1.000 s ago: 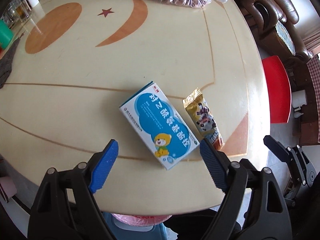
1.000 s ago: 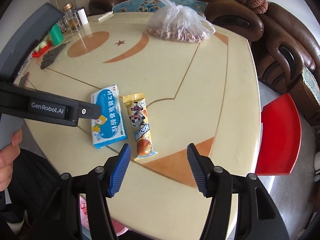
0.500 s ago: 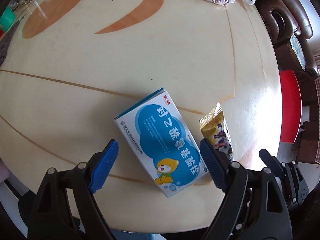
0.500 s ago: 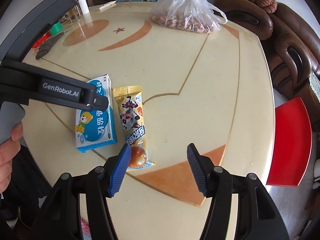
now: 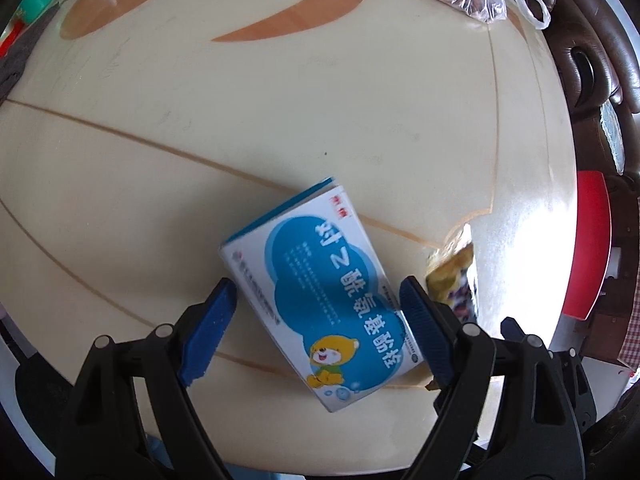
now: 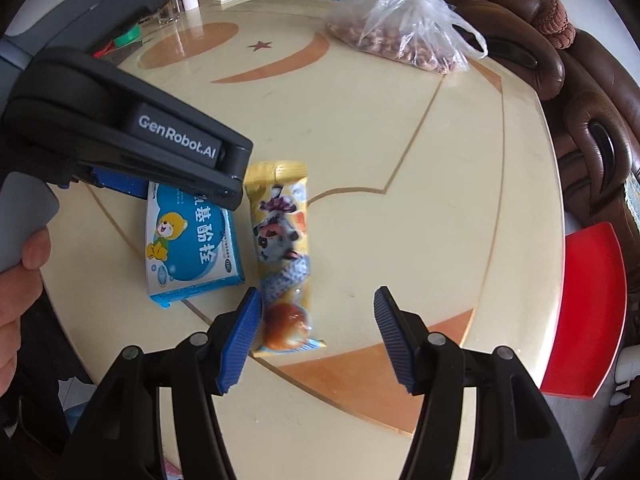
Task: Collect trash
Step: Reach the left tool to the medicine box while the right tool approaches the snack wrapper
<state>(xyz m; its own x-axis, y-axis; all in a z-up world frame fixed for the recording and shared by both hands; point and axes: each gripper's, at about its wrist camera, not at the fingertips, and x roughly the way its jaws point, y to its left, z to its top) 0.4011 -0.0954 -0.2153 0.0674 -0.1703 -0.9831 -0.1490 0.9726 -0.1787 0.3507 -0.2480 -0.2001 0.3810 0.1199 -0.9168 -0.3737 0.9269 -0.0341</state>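
**Both grippers poised over trash on the table**

The left gripper (image 5: 316, 316) points steeply down at the box (image 5: 320, 296), a blue-and-white carton with a cartoon bear, lying flat on the cream table (image 5: 280, 120). Its jaws stand wide apart, one blue pad on each side of the box; the right pad looks to be at the box's edge, though contact cannot be told, and the left pad is clear of it. The right gripper (image 6: 318, 336) hangs over the wrapper (image 6: 282, 256), a yellow snack packet lying flat just beside the box. Its jaws are apart too: the packet's lower end sits next to the left pad, while the right pad is over bare table. Box and wrapper lie side by side near the table's near edge. A hand (image 6: 16, 280) grips the left tool's handle at the picture's left edge. Farther back lies a clear bag (image 6: 404, 32) of nuts, with a brown sofa (image 6: 580, 100) behind and a red stool (image 6: 588, 312) to the right.
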